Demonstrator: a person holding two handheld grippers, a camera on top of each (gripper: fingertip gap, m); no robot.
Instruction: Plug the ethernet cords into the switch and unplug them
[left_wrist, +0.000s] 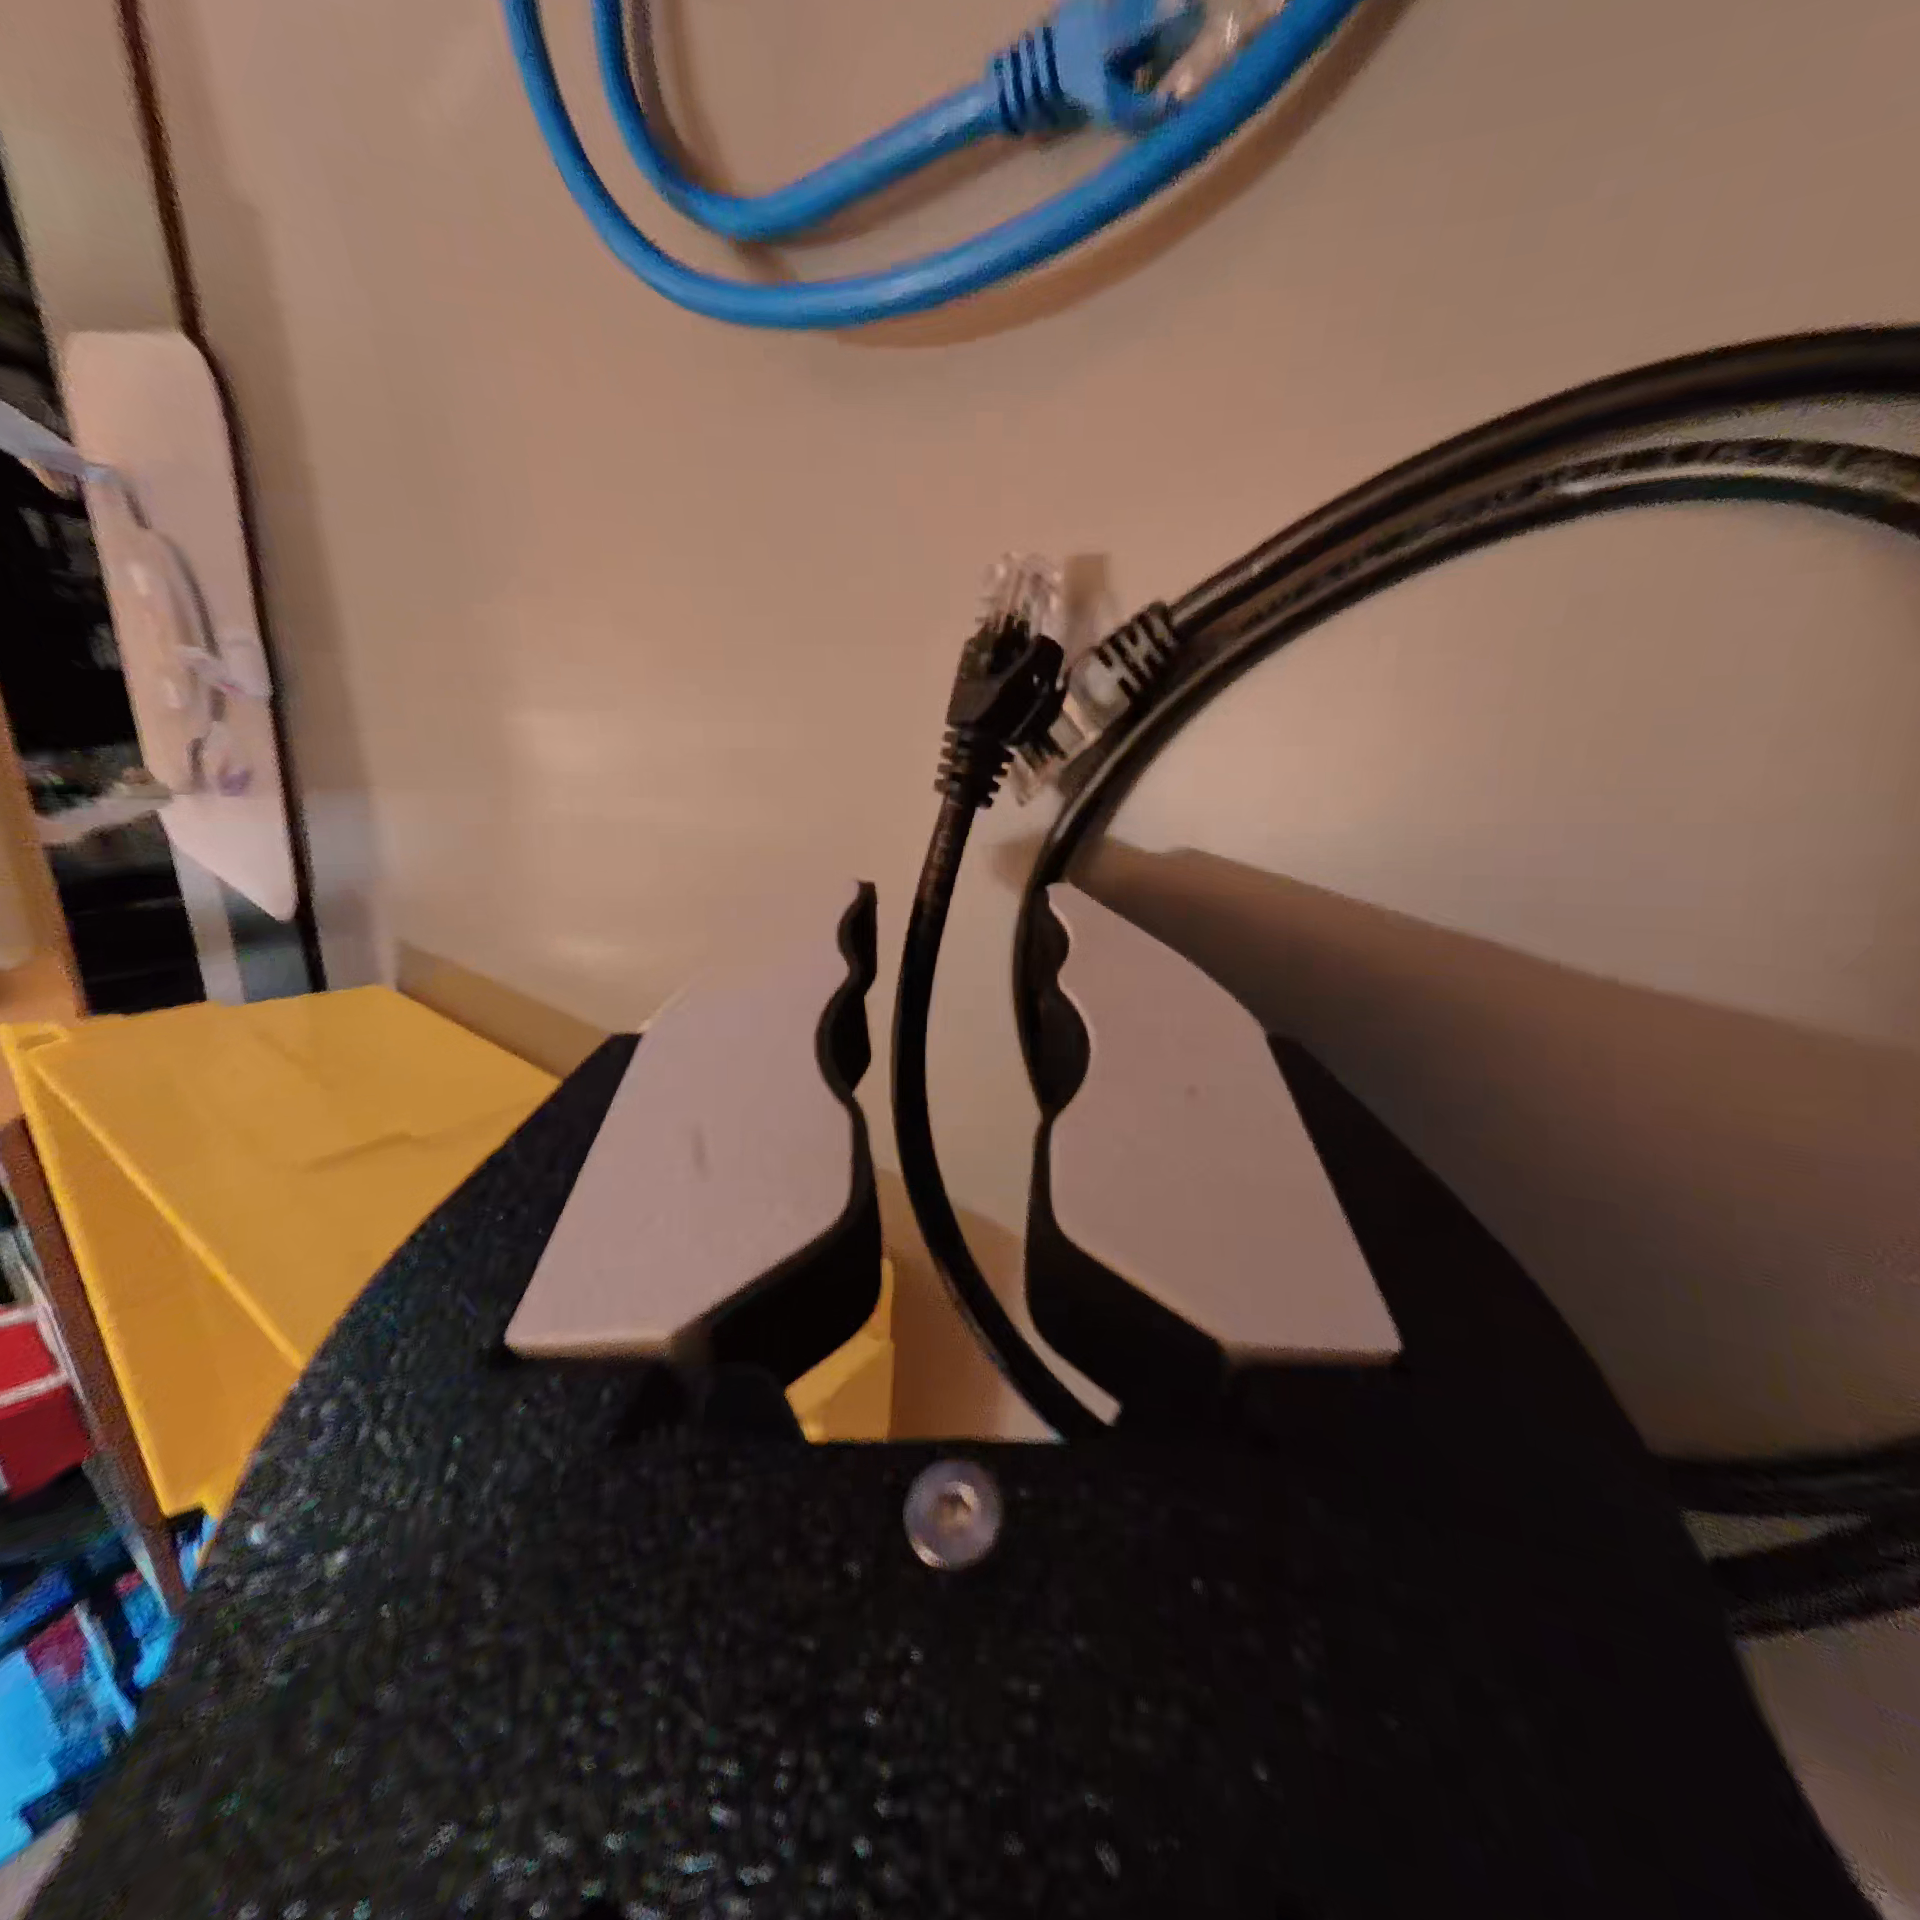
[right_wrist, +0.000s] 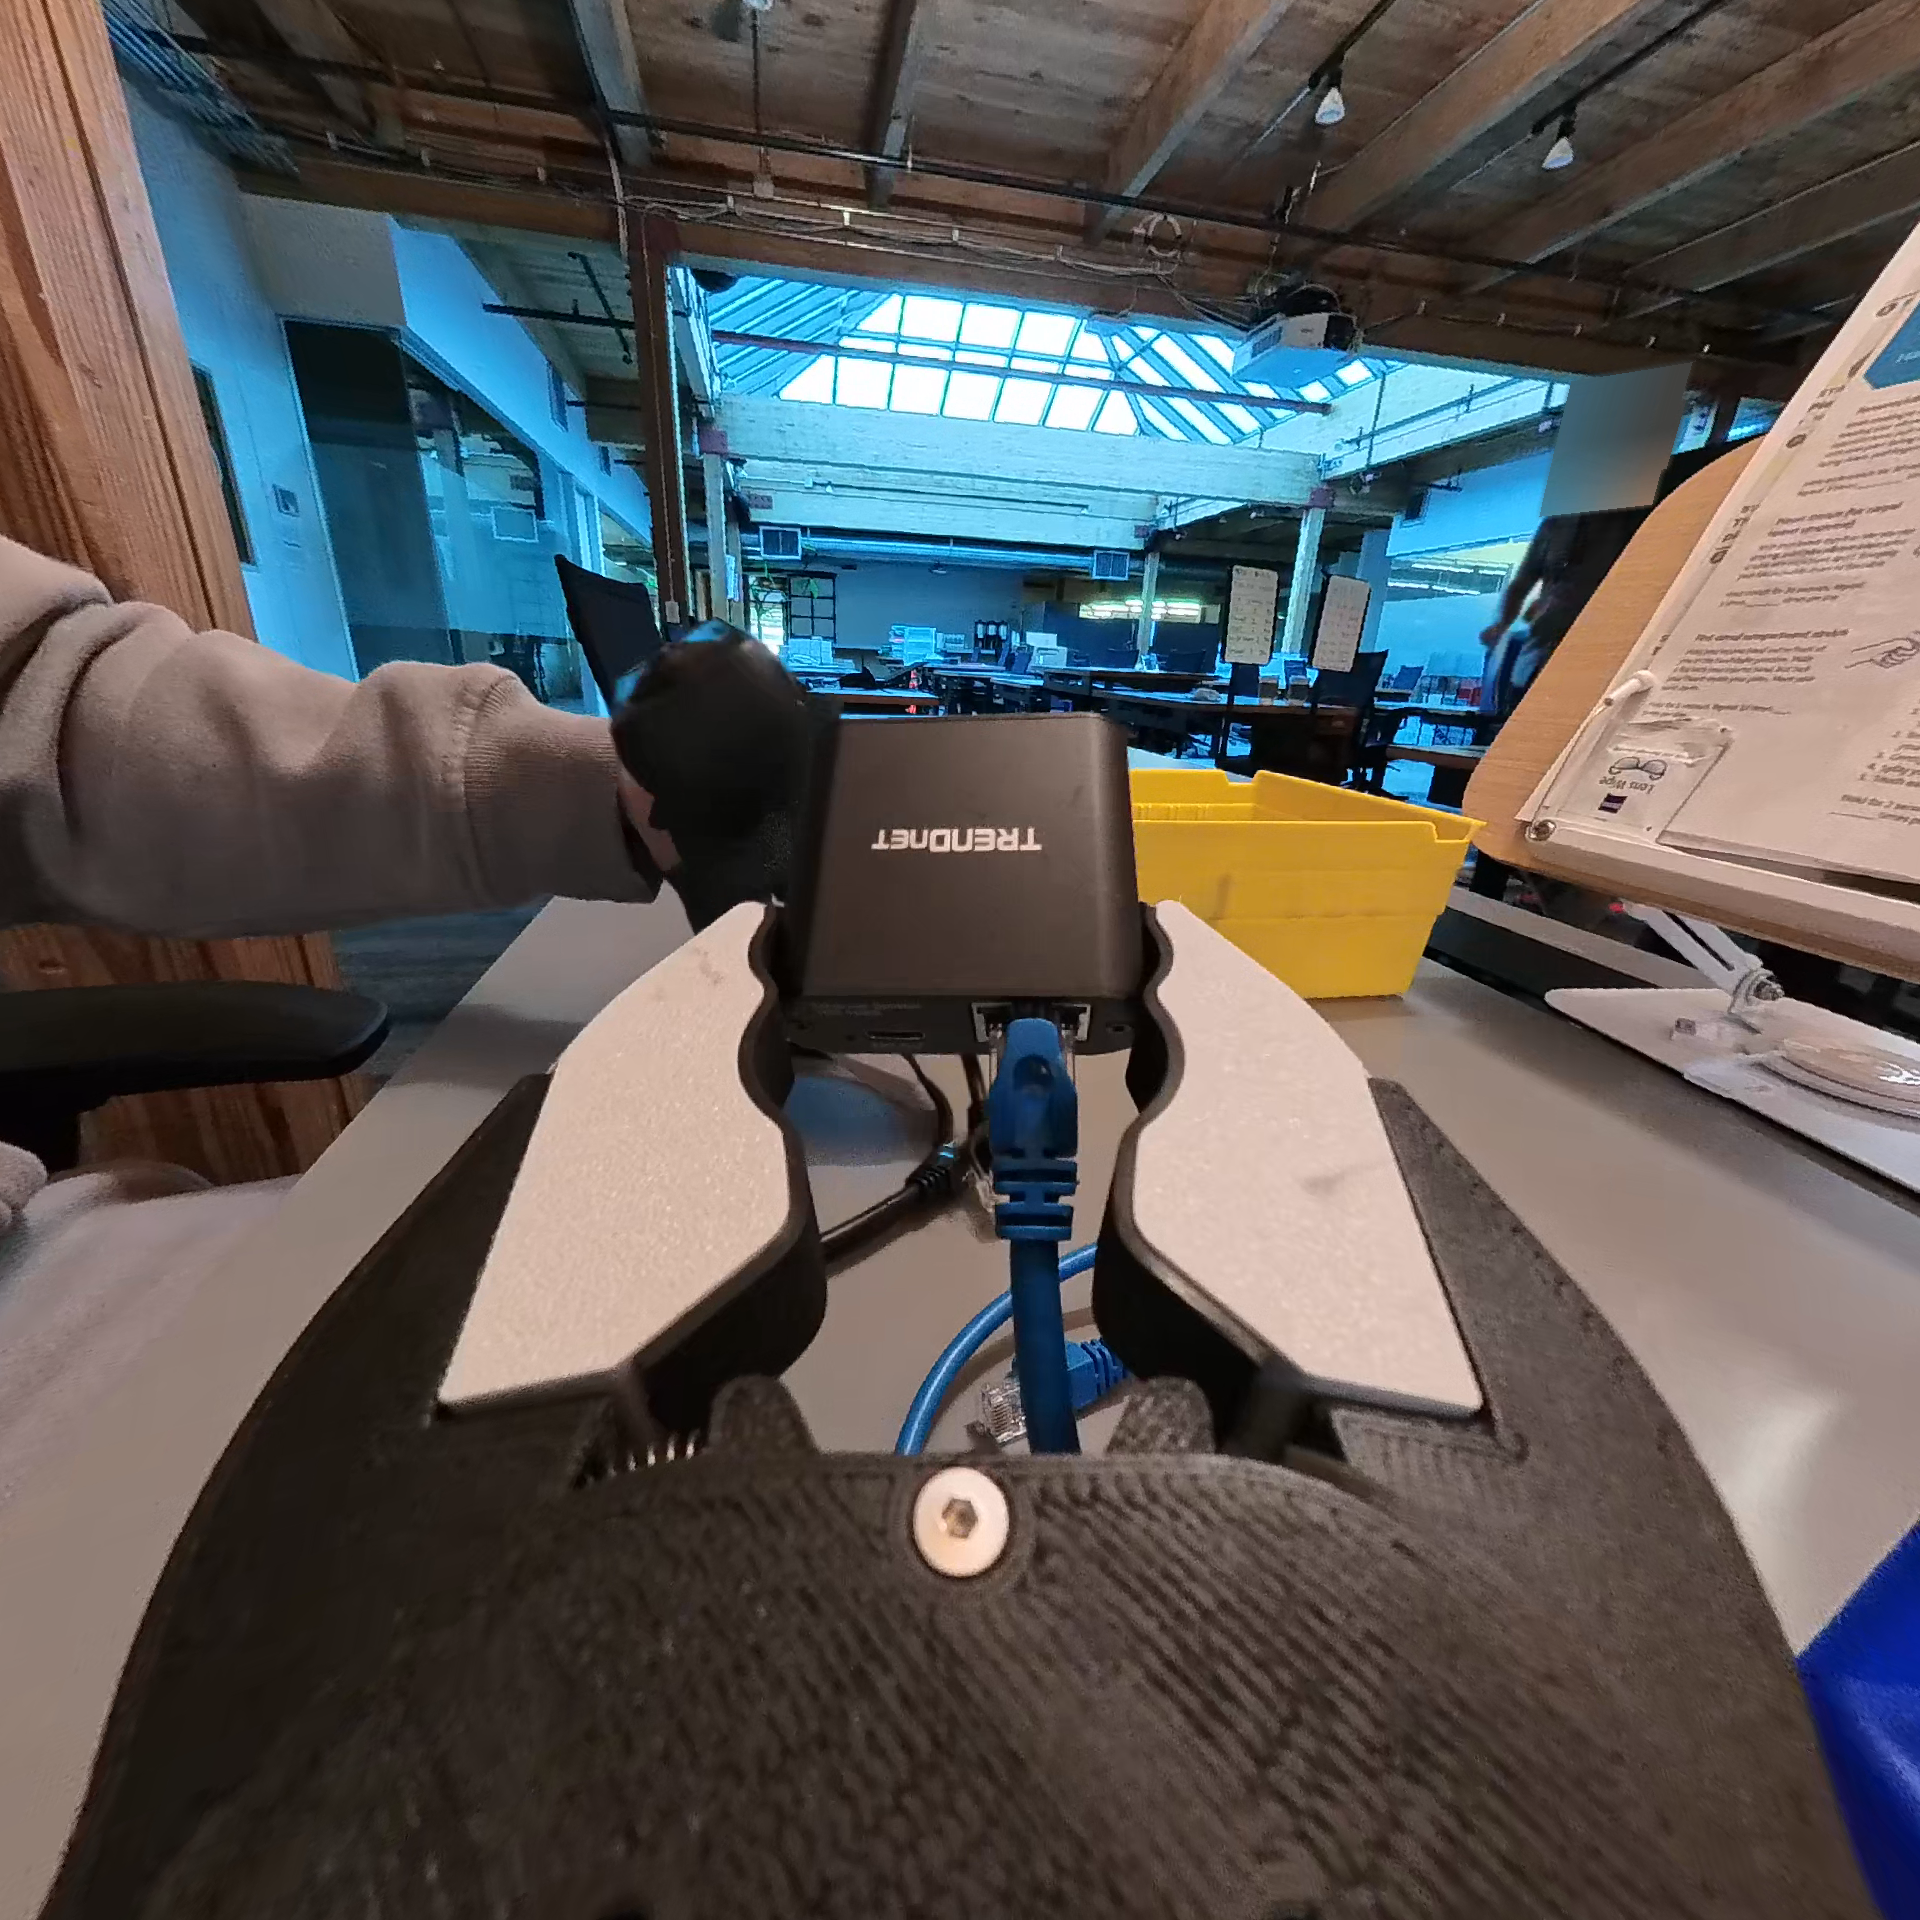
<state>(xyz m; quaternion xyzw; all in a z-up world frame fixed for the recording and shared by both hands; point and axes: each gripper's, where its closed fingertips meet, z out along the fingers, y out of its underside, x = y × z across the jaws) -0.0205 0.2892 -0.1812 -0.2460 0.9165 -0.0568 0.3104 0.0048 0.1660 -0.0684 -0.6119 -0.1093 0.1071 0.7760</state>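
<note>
In the right wrist view my right gripper (right_wrist: 961, 930) is shut on the black switch (right_wrist: 966, 831), one fingertip on each side, holding it tilted above the grey table (right_wrist: 1558, 1143). A blue ethernet cord (right_wrist: 1034, 1132) is plugged into a front port and runs back between my fingers. A loose black plug (right_wrist: 935, 1179) lies below the switch. In the left wrist view my left gripper (left_wrist: 956, 904) is open, with a black ethernet cord (left_wrist: 914, 1039) running through the gap and its plug (left_wrist: 1003, 665) just beyond the tips. A second black plug (left_wrist: 1132, 655) lies beside it.
A coil of black cord (left_wrist: 1455, 468) and a blue cord loop (left_wrist: 831, 291) lie on the table. A yellow bin (right_wrist: 1299, 883) stands behind the switch. A document stand (right_wrist: 1714, 675) is at the right. A grey sleeve (right_wrist: 260, 769) and gloved hand (right_wrist: 707, 769) reach in from the left. Some 15 centimetres of space lies between my two pairs of fingers.
</note>
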